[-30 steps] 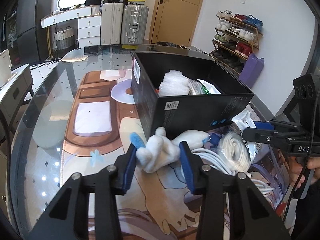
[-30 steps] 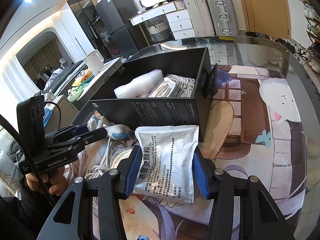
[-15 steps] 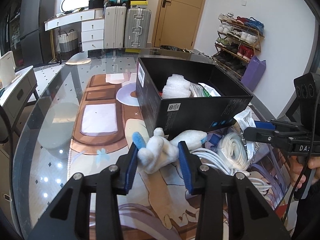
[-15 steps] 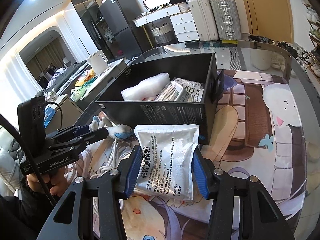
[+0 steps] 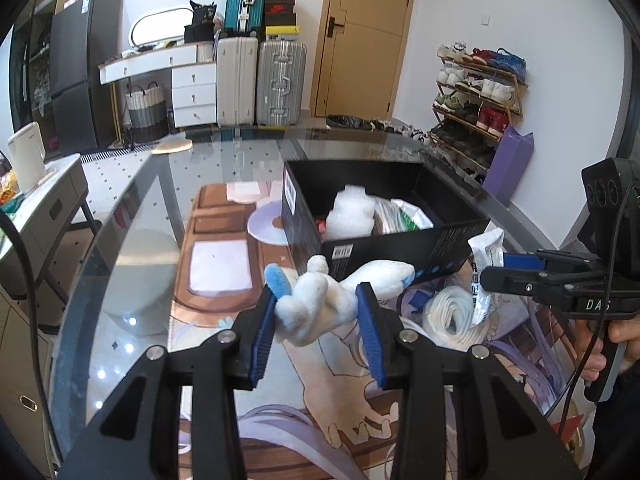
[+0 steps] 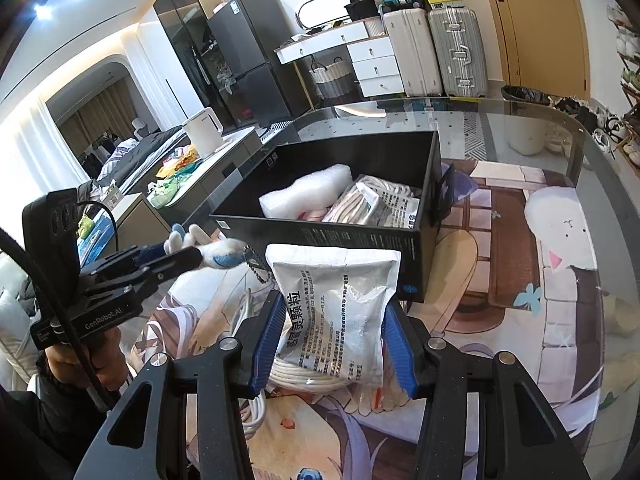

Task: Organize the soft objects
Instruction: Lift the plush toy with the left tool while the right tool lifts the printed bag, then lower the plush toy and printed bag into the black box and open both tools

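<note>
My left gripper (image 5: 318, 328) is shut on a white plush toy (image 5: 324, 298) with blue tips, held above the mat just in front of the black box (image 5: 400, 240). The same plush toy (image 6: 218, 250) hangs from that gripper at the left of the right wrist view. My right gripper (image 6: 334, 336) is shut on a silver-white printed pouch (image 6: 340, 312), lifted near the black box's (image 6: 340, 236) front wall. The box holds white foam (image 6: 308, 196) and other pouches (image 6: 376, 206).
White coiled cable (image 5: 448, 312) lies on the cartoon mat (image 5: 328, 392) between the grippers, under the pouch. The glass table's (image 5: 132, 240) round edge curves at the left. A low side table with a white kettle (image 5: 26, 156) stands beyond it.
The left gripper has risen with the plush toy, lifting it off the mat toward the box's rim. The right gripper and pouch have barely moved.
</note>
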`<state>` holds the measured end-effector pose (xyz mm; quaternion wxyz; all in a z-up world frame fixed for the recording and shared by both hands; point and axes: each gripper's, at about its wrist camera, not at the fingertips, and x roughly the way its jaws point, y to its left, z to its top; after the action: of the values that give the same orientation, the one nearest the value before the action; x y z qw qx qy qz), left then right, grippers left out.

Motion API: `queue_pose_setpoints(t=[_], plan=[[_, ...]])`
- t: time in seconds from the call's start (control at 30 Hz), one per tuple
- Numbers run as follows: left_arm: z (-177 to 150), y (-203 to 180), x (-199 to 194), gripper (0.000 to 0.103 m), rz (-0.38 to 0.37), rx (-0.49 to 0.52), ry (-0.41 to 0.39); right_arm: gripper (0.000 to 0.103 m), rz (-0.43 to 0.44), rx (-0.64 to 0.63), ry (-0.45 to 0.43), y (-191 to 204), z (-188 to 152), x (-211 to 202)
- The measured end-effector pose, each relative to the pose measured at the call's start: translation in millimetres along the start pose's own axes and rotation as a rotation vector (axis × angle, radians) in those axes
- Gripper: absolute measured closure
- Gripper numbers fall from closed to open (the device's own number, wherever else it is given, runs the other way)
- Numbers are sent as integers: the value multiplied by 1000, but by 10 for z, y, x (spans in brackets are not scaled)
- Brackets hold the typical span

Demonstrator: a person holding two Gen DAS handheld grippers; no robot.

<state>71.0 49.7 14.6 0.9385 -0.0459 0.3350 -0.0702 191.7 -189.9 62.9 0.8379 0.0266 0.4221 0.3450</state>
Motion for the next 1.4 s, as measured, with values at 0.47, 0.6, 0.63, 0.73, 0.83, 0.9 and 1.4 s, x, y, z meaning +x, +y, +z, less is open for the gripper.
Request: queue_pose_setpoints(t=[0.47,0.6,0.63,0.73,0.83,0.9,1.4], plan=[[144,-76,-241,65,13,7,-49,53,6,-19,-67,169,105,-292],[167,-105,-290,65,20,15,-62,53,11,-22,-97,210,132,-374],[180,-112,-300,65,20,17,-65,53,13,-22,-108,221,138,-398],[214,-136,-320,65,23,25,-75,53,17,-21,-123,238,154,-440],[258,-149,-324,65,31,30,-84,53,16,-20,-143,261,175,-479],[282,-155,-322,65,32,36,-91,53,16,-20,-166,273,189,-520],[467,-101,-151,65,57,31,-113,54,-27,-22,-231,268,347,-563]])
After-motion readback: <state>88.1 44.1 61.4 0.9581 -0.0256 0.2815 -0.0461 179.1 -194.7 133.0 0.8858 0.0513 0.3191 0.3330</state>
